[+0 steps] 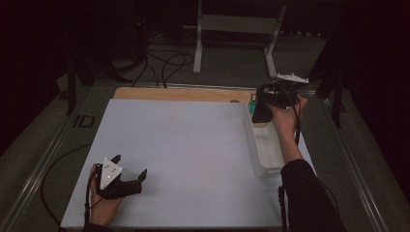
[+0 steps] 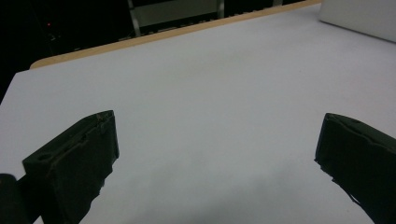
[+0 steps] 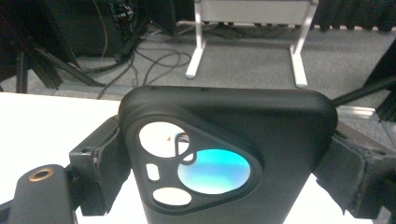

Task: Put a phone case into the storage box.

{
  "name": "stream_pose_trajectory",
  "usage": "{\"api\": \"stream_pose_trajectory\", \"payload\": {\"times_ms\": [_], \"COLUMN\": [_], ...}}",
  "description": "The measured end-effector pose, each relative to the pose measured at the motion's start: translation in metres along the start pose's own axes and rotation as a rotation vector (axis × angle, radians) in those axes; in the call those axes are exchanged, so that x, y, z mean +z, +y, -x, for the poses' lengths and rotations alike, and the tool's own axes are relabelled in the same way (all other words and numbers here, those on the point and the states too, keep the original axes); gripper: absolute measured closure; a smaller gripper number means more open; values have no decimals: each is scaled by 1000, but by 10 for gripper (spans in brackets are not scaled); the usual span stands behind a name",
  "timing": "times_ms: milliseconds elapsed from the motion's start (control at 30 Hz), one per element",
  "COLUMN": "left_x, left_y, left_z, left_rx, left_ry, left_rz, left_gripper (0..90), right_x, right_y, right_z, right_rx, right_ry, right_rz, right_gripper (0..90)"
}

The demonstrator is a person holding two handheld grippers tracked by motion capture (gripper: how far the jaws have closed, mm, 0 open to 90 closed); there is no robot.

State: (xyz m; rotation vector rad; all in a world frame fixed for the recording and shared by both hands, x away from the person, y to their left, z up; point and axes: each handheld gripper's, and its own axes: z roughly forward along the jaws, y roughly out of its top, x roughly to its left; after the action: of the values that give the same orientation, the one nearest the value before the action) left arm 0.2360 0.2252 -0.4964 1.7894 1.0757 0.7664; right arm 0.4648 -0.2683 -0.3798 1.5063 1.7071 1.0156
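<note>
The white table point(image 1: 183, 154) carries a white tray point(image 1: 266, 150) along its right edge. Above the tray's far end, the right forearm stretches forward, and the right gripper point(image 3: 224, 154) clamps a black phone case point(image 3: 233, 140) by its sides. Well left of the tray, the left gripper point(image 1: 129, 170) rests on the table, jaws spread wide, holding nothing.
</note>
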Motion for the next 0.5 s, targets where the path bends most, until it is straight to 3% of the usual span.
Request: {"api": "stream_pose_trajectory", "payload": {"times_ms": [300,500], "left_x": [0,1], "left_y": [0,0], "left_z": [0,0], "left_rx": [-2,1], "left_ry": [-1,-2], "left_rz": [-2,-7], "left_gripper": [1,1], "right_x": [17,27], "right_y": [-14,-21], "right_z": [1,-4], "right_rx": [7,-24], "right_ry": [-18,-19], "right_rz": [-56,-84], "right_gripper": [129,127]}}
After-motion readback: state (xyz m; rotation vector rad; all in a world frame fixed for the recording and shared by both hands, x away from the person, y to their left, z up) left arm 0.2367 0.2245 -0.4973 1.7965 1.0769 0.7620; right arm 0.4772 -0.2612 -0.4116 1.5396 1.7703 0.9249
